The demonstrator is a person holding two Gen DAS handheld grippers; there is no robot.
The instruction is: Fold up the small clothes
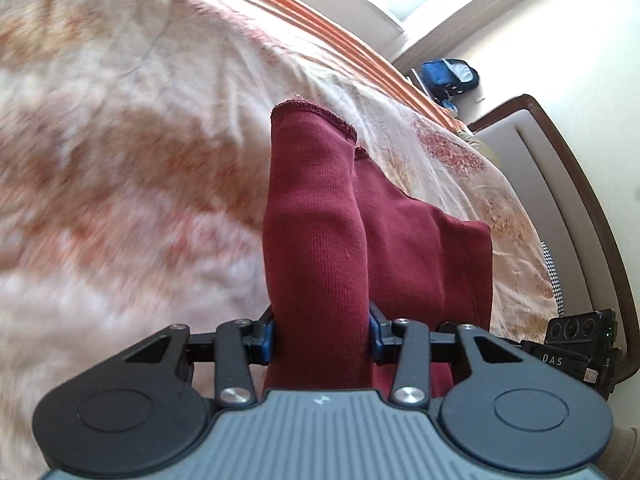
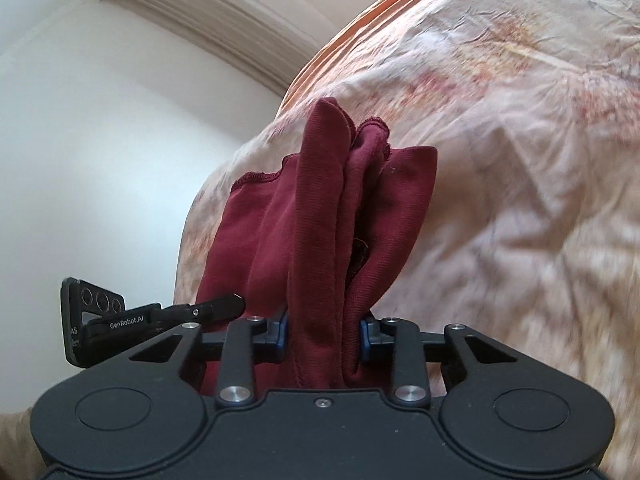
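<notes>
A dark red knit garment hangs bunched between both grippers above the bed. My left gripper is shut on it; its stitched hem edges point away at the top and more cloth spreads to the right. My right gripper is shut on the same dark red garment, which stands in several folds between the blue pads. The fingertips of both grippers are hidden by the cloth. The other gripper's body shows at the right edge of the left wrist view and at the left of the right wrist view.
A bed with a cream and orange floral sheet lies below, also in the right wrist view. A brown-framed headboard stands at right. A blue bag sits by the wall. A white wall is at left.
</notes>
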